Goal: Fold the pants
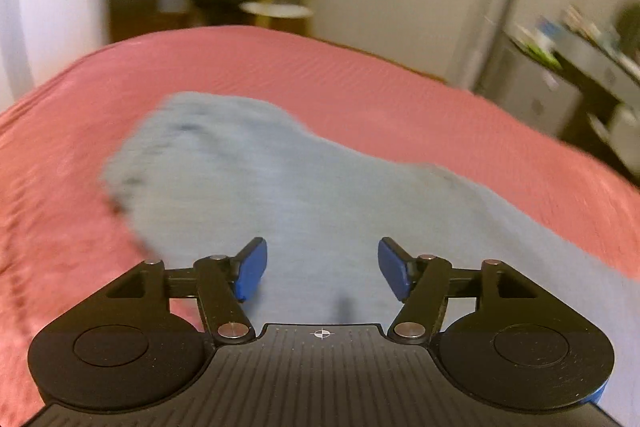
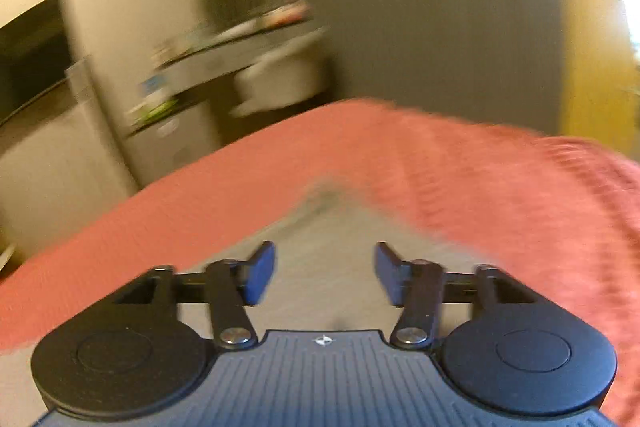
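While both grippers hang over the pants [image 1: 280, 187] spread on the pink bed [image 1: 360, 75], reaching toward its far edge, the left gripper [image 1: 322, 269] and right gripper [image 2: 325, 273] have their fingers apart and empty. A fold looks just released; next comes regripping an edge. No writing is legible.

No readable text anywhere, both views too motion-blurred. Only mark: small white crosshair sign on left gripper [image 1: 322, 269] body, same one on right gripper [image 2: 324, 273] body. Colourful packaging on shelf [image 2: 224, 47] in background looks printed, but letters smear out, can't make out brand or number.
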A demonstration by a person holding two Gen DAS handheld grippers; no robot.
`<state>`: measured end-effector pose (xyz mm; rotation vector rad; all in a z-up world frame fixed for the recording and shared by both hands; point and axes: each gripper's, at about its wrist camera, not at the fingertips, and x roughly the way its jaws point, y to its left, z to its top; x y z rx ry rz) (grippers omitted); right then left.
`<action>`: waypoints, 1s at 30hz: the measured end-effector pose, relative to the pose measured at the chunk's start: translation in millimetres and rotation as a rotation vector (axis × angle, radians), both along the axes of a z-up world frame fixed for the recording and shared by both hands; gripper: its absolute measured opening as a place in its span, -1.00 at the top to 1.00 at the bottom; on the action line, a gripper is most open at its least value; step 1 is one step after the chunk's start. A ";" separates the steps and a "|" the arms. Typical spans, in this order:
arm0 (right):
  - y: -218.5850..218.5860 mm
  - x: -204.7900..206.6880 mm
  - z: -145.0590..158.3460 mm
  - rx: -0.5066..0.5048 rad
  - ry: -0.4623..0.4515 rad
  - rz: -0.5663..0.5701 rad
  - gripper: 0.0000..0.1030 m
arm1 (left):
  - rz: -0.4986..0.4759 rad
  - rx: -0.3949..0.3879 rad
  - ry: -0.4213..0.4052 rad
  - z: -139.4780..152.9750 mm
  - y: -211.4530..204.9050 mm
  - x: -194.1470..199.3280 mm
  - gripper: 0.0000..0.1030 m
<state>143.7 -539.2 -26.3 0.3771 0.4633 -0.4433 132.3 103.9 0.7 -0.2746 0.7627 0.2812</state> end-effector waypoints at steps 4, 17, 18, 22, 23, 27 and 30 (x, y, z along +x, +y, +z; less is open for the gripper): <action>32.8 42.2 -44.4 0.056 0.179 0.138 -0.26 | -0.119 0.097 0.053 -25.1 -50.6 41.5 -0.29; 35.0 71.2 -72.5 -0.002 0.276 0.213 -0.93 | -0.136 0.391 0.051 -76.6 -98.1 165.6 -0.69; 33.8 69.0 -72.6 0.000 0.270 0.213 -0.93 | -0.138 0.374 0.062 -73.7 -92.8 170.1 -0.69; 39.1 62.8 -72.2 -0.002 0.262 0.213 -0.93 | -0.135 0.267 0.083 -52.6 -74.4 149.7 -0.51; 39.1 61.8 -71.9 -0.001 0.259 0.213 -0.93 | -0.138 0.250 0.075 -46.2 -73.3 132.8 -0.51; 38.9 56.1 -65.3 0.015 0.232 0.207 -0.73 | -0.168 0.170 0.051 -33.1 -53.6 64.3 -0.53; 37.4 45.0 -52.6 0.112 0.156 0.292 -0.28 | -0.145 0.112 0.071 -35.0 -37.5 27.1 -0.54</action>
